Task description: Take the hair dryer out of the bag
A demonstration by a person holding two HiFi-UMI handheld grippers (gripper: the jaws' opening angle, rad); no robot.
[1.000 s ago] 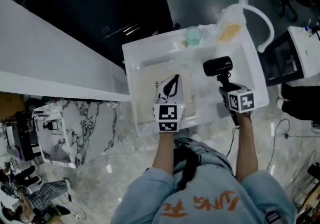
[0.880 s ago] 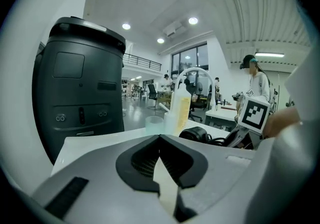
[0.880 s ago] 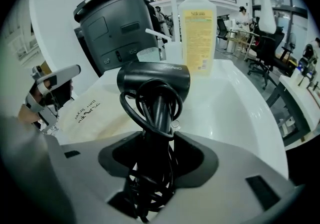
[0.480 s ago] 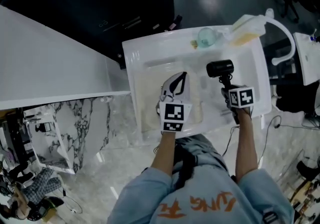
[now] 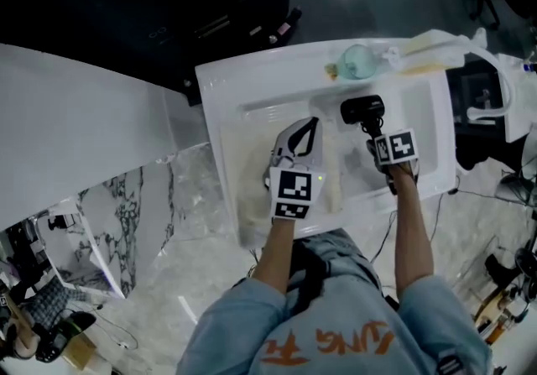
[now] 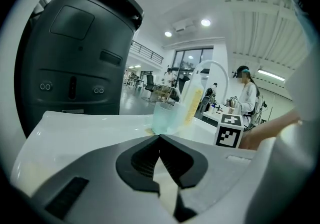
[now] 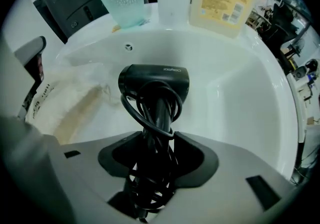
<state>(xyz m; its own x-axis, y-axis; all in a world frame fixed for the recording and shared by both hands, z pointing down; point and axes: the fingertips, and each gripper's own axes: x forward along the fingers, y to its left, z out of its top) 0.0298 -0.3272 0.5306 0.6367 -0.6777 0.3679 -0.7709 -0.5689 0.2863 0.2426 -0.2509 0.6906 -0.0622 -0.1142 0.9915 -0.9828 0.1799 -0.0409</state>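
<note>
Right tongs [image 7: 159, 155] grip the hair dryer [image 7: 154, 83] by its cord-wrapped handle, probably lifting it clear of the bag [image 5: 249, 180]; left tongs [image 6: 160, 140] are closed.

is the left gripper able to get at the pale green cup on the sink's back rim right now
Probably yes: the cup stands straight ahead of the left gripper, with only bare sink between. Its fingers are shut, though, so they'd have to open first.
</note>
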